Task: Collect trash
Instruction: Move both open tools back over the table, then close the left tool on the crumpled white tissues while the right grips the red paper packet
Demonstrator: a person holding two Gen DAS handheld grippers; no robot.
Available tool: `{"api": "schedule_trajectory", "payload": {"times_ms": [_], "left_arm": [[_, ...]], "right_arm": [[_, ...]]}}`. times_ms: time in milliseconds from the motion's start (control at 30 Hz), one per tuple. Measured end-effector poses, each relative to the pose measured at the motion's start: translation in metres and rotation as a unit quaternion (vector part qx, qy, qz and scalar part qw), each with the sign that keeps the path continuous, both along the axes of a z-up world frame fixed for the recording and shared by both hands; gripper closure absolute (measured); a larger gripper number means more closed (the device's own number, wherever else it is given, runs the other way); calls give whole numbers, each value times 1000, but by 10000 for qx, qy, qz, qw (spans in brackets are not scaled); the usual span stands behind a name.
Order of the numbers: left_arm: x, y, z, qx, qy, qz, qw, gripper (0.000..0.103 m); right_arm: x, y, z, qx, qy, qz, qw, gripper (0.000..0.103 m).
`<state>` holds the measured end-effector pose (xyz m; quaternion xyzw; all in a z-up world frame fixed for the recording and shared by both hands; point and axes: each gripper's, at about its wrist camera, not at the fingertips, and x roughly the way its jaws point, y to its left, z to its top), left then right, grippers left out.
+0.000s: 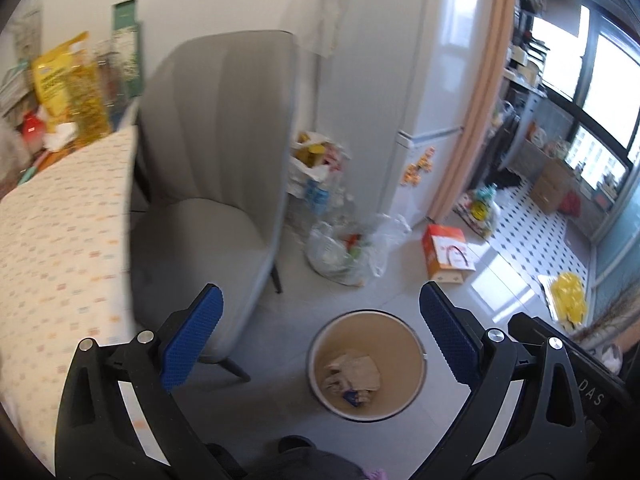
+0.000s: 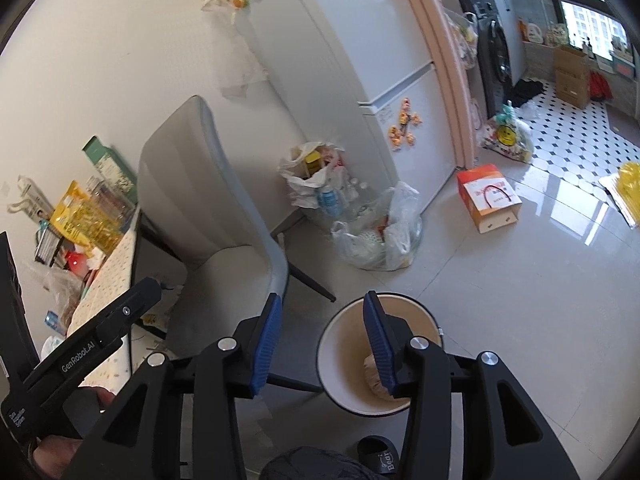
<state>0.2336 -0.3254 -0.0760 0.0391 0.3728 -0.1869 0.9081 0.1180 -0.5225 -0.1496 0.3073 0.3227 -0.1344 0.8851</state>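
Note:
A round tan waste bin [image 1: 366, 364] stands on the floor below both grippers; it also shows in the right wrist view [image 2: 344, 344]. Crumpled paper trash [image 1: 352, 372] lies in its bottom. My left gripper [image 1: 320, 304] is open wide and empty, held above the bin. My right gripper [image 2: 322, 312] is open and empty, above the bin's left rim; its right finger hides part of the trash [image 2: 374, 380]. The left gripper's body [image 2: 92, 344] shows at the lower left of the right wrist view.
A grey chair [image 1: 216, 160] stands left of the bin beside a table with a patterned cloth [image 1: 60, 240] carrying a yellow bag [image 1: 68, 84]. Plastic bags [image 1: 344, 248] of rubbish, an orange box [image 1: 446, 252] and a white fridge [image 1: 432, 80] are beyond.

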Motion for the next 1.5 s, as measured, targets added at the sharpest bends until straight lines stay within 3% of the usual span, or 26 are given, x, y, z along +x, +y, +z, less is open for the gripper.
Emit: {"api": "schedule_trajectory", "payload": {"times_ms": [233,567,767,1133,1400,1467,1500], "left_arm": [[-12,81,21,-13,-228,664,9975,5],[-41,191,33,-123,-336,1516,9878,5],[-59,246,32,-193,-357,1940,9802,5],[-85,338,7,-252,-65,2693,9627,5],[-89,367,-15,-247,237,2914,9560,5],[-88,372,-20,-277,326,2947,9546,12],[-86,374,-23,-293,410,2938,9545,25]], "right_arm": [[14,56,25,-104,-243,608,9978,49],[22,140,54,-315,-416,1334,9897,35],[23,186,66,-448,-474,1682,9836,33],[25,268,79,-689,-482,2364,9680,33],[29,310,77,-815,-430,2691,9587,33],[31,319,77,-844,-412,2769,9563,33],[32,323,77,-852,-405,2799,9554,33]]}}
